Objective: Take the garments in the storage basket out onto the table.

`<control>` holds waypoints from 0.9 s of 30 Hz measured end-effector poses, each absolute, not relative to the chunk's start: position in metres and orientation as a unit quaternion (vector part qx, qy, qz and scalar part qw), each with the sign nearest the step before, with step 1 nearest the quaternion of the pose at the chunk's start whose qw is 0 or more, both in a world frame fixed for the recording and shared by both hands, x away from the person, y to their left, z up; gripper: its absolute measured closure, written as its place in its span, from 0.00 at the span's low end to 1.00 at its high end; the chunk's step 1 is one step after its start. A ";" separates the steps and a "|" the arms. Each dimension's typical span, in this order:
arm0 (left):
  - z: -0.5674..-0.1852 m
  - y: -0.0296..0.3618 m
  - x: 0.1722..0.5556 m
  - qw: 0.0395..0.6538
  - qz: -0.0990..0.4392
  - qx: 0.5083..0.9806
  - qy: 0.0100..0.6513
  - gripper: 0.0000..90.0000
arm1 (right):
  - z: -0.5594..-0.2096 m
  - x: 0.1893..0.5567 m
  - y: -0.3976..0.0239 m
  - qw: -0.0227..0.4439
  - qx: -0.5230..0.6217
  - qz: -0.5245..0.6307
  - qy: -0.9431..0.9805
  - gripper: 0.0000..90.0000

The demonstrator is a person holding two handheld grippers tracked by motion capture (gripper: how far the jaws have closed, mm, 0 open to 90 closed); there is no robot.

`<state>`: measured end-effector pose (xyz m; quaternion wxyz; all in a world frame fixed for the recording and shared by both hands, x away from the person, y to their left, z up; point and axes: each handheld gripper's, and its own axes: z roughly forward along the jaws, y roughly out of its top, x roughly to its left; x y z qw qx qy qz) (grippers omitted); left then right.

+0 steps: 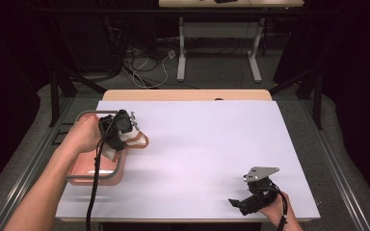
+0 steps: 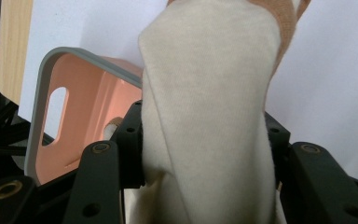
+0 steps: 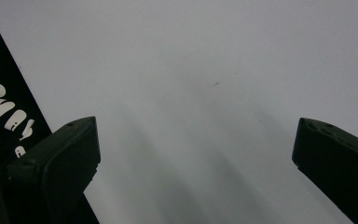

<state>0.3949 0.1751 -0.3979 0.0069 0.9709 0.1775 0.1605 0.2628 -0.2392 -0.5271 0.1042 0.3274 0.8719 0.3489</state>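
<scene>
A cream cloth with an orange edge (image 2: 209,84), perhaps a sock, is pinched between the jaws of my left gripper (image 2: 204,135). In the high view that gripper (image 1: 120,129) hangs over the right rim of a pink basket with a grey rim (image 1: 84,114) at the table's left, and the cloth (image 1: 136,139) droops over that rim onto the white table. The basket's handle-slotted wall (image 2: 79,116) lies behind the cloth. My right gripper (image 1: 243,202) rests near the front right edge. Its jaws (image 3: 196,154) stand wide apart over bare white surface, with nothing between them.
The white tabletop (image 1: 207,144) spreads between the two grippers, with a wooden strip (image 1: 188,95) along its far edge. Beyond the table are dark frames, cables on the floor and another desk's legs (image 1: 181,53).
</scene>
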 end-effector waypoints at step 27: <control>-0.411 0.137 0.398 0.035 0.141 0.978 0.150 0.55 | -0.528 0.263 -0.239 0.105 0.328 0.346 0.873 0.00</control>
